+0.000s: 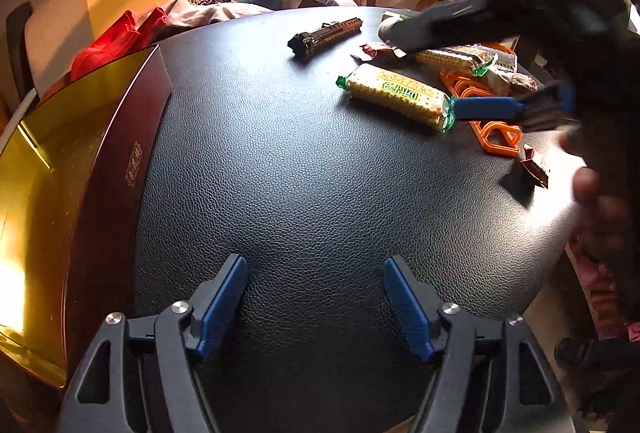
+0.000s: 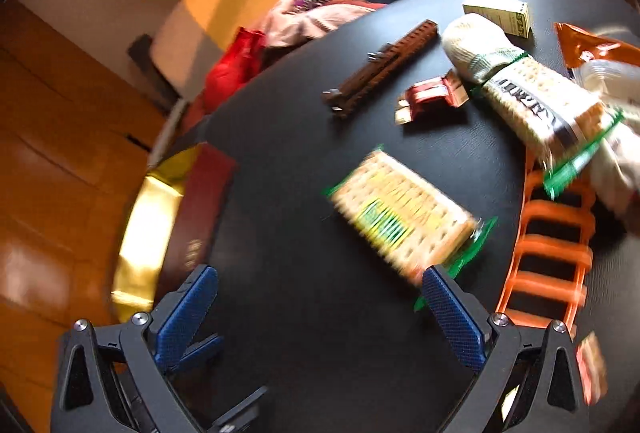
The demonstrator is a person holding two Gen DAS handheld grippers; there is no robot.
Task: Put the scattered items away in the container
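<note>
- While it hung over bare black leather-grain table (image 1: 304,161), the left gripper (image 1: 316,297) had its blue-padded jaws spread wide, with nothing between them.
- Just to its left lay the container — a dark red box (image 1: 116,169) with a shiny gold lining, open at the table's left edge and, as far as the view showed, with nothing in it.
- The right gripper (image 2: 320,317) was likewise wide apart and gripping nothing; its right pad sat at the green end-seal of the nearest cracker packet (image 2: 404,217), though motion blur left it unclear whether they touched.
- In the left wrist view that same gripper (image 1: 500,109) reached in from the right, one blue finger lying just beside the packet's (image 1: 396,97) end, over an orange plastic rack (image 1: 496,137).
- Near the table's right edge sat a small brown wrapped sweet (image 1: 534,165), apart from the rest.
- Farther back, a second cracker packet (image 2: 548,109) lay across the rack (image 2: 548,257), its far end against a cream knitted roll (image 2: 476,45).
- A red-and-gold sachet (image 2: 432,97) lay between the two packets — and beyond it a long brown comb-like bar (image 2: 384,65).
- At the far rim were a small pale carton (image 2: 500,17) and an orange foil bag (image 2: 588,45).
</note>
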